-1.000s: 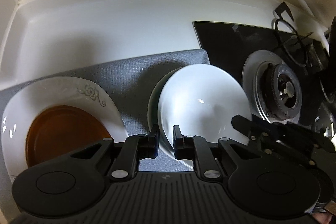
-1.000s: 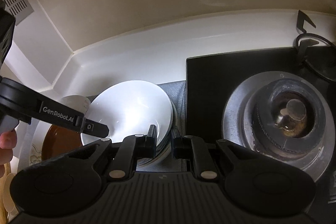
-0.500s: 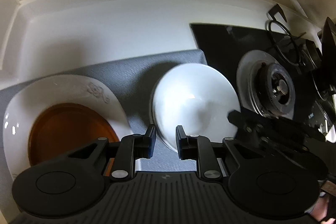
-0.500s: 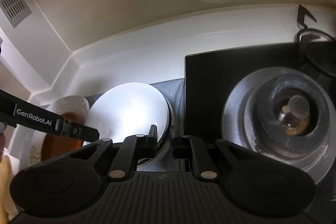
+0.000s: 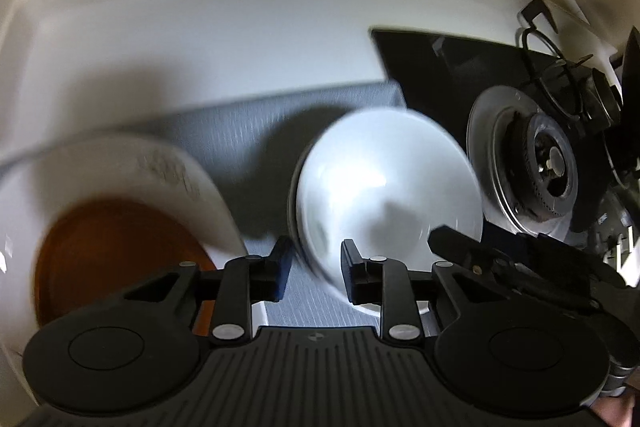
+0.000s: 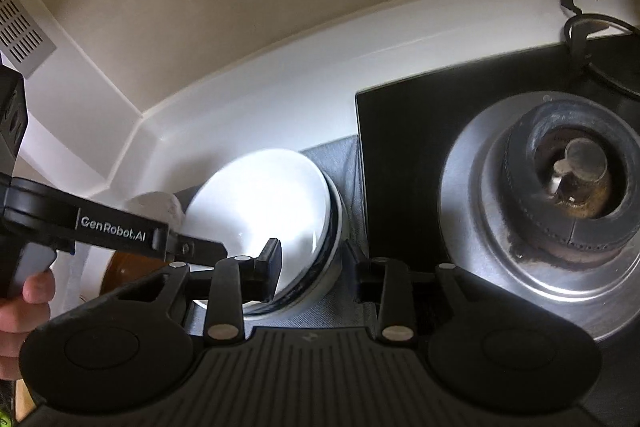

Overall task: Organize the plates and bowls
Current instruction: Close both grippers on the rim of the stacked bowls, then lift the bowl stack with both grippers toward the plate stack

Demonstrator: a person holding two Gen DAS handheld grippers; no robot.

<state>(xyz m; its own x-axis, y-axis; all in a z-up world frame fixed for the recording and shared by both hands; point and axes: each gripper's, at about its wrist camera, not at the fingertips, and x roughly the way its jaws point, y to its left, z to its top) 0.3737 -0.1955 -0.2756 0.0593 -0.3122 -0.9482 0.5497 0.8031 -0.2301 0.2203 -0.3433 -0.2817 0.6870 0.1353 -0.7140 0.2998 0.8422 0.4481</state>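
A white bowl (image 5: pixel 384 187) sits stacked on another white dish on a grey mat (image 5: pixel 248 131); it also shows in the right wrist view (image 6: pixel 264 203). Left of it lies a white patterned plate (image 5: pixel 132 167) holding an amber brown dish (image 5: pixel 112 251). My left gripper (image 5: pixel 314 269) is open, its jaws either side of the bowl's near left rim. My right gripper (image 6: pixel 314 267) is open, its jaws straddling the stack's near right rim. The left view is blurred.
A black glass hob (image 6: pixel 404 147) with a steel gas burner (image 6: pixel 568 195) lies right of the mat. A black pan support (image 6: pixel 580 27) stands at the back right. White counter and wall (image 6: pixel 248 19) close the back and left.
Both grippers have opened wider. The left gripper has let go of the bowl's rim and shifted; the bowl now rests flat on the stack.
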